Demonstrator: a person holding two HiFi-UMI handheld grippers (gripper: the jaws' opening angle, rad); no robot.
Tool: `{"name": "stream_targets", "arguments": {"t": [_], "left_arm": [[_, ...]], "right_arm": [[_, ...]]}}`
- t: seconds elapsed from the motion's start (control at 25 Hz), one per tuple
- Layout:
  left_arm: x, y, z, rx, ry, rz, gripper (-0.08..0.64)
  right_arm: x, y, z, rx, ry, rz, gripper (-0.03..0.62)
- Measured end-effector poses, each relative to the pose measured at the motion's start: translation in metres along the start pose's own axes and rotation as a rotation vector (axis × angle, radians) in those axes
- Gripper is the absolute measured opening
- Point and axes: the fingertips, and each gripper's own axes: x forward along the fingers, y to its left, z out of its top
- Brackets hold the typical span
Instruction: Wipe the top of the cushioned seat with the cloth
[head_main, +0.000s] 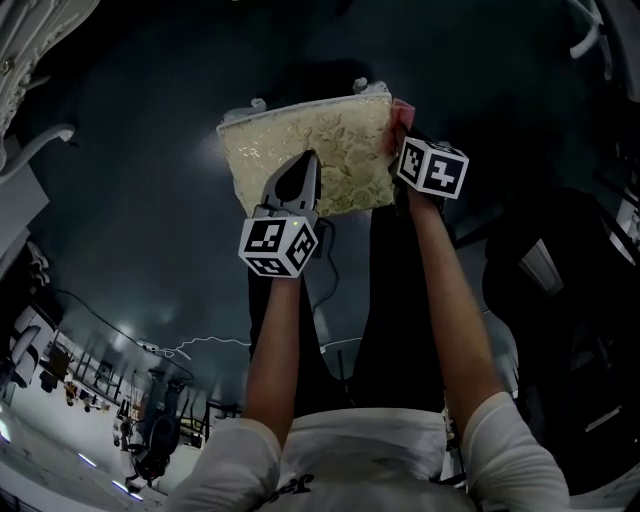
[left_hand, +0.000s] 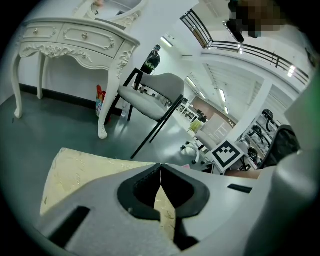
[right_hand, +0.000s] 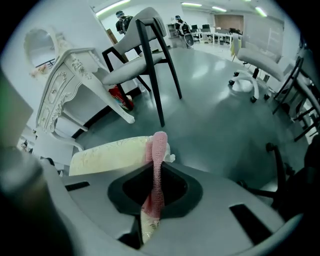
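Pink cloth (right_hand: 158, 150) pinched by R gripper (right_hand: 156, 172) fingers (barely seen overhead), L gripper (head_main: 311, 162) fingers together over seat (head_main: 345, 130)

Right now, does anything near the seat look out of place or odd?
Nothing spilled or damaged. Only the pink cloth is bunched into a narrow strip in the right gripper, at the right edge of the cushioned seat, not spread flat on it.
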Motion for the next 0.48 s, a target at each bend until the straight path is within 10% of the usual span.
{"name": "stream_targets", "arguments": {"t": [0.28, 0.48], "left_arm": [[-0.018, 0.013, 0.003, -0.004, -0.007, 0.021, 0.015], [-0.044, 0.042, 0.020, -0.018, -0.050, 0.066, 0.015]], "right_arm": [[-0.013, 0.007, 0.002, 0.001, -0.020, -0.039, 0.026], [-0.025, 0.086, 0.002, -0.005, -0.057, 0.114, 0.028]]}}
